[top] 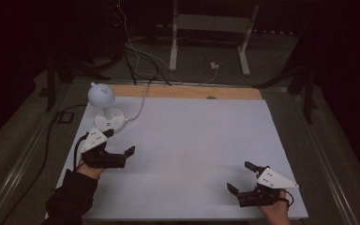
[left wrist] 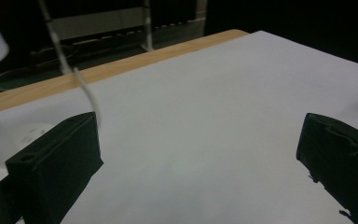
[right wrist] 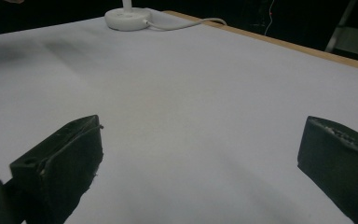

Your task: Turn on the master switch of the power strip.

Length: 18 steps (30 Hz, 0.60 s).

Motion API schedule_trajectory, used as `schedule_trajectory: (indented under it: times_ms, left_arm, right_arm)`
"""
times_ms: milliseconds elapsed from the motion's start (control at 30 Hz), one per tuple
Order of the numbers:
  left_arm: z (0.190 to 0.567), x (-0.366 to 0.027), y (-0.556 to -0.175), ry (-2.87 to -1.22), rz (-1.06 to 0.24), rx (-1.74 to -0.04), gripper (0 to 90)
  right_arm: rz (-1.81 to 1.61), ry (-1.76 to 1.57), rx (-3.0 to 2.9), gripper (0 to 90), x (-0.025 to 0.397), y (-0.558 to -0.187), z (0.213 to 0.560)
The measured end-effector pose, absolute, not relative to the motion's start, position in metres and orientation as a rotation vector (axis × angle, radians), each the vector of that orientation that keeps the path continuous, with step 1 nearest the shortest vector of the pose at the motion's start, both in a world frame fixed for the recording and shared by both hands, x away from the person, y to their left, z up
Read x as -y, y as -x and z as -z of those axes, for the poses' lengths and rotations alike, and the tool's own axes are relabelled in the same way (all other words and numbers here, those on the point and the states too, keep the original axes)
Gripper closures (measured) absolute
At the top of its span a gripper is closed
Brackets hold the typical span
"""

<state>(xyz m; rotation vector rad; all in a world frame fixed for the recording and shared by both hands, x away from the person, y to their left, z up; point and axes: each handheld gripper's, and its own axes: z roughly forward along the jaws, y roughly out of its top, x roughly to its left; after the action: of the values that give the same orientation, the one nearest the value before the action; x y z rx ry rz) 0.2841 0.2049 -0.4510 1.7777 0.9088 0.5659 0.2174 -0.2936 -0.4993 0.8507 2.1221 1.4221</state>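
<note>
Lamp (top: 101, 95) stands upright at the table's (top: 192, 140) far left, head seemingly facing away; both grippers gape, empty.

The room is dim, its walls lost in black. A bench (top: 192, 140) with a white top and a bare wooden strip (top: 187, 92) along its far edge stands on a grey floor (top: 23, 140). Beyond it, a white-legged table frame (top: 211, 28) stands among loose cables (top: 140, 56) (dark and white ones, tangled). A small white lamp (top: 101, 96) sits at the bench's far left corner.
</note>
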Motion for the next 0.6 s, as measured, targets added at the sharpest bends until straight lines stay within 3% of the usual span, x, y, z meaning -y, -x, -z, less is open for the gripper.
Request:
schedule_trajectory:
  times_ms: [600]
  left_arm:
    - [0.464, -0.21, -0.319, -1.724, -0.607, -1.023, 0.3]
  right_arm:
    - [-1.435, -0.851, -2.116, 0.0, 0.293, -0.216, 0.498]
